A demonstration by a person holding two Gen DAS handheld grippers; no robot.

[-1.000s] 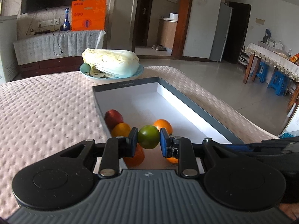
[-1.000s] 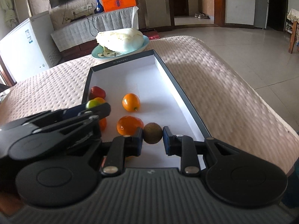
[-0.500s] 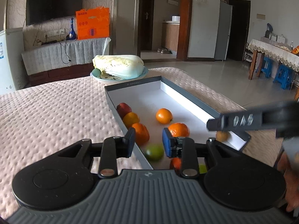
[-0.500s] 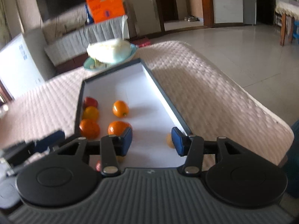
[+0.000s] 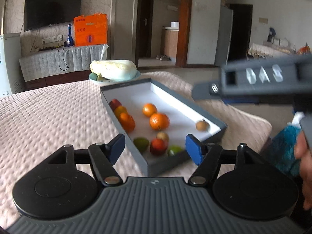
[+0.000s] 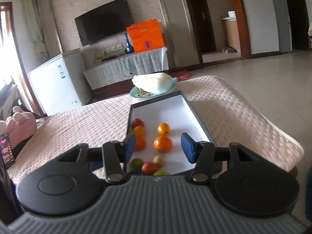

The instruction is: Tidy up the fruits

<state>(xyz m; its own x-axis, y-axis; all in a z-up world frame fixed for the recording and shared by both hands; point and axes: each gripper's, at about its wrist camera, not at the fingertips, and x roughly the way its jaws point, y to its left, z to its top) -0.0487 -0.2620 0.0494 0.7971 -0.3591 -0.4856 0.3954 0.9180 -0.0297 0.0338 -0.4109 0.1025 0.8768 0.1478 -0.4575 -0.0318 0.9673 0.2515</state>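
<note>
A grey box with a white floor lies on the pink quilted table, also seen in the right wrist view. Inside lie several fruits: oranges, a red apple, a green fruit, a red one and a brown one by the right wall. My left gripper hovers off the box's near corner, jaws opening, nothing between them. My right gripper hangs over the near end above the oranges, jaws opening and empty. Its body crosses the left wrist view at upper right.
A cabbage on a blue plate stands just beyond the box's far end. The table's edge drops off to the right. A pink plush toy sits at the left. A hand shows at the right.
The left gripper let go of the green fruit and the right let go of the brown one; both fruits lie in the box. Both grippers opened, pulled back and rose.
</note>
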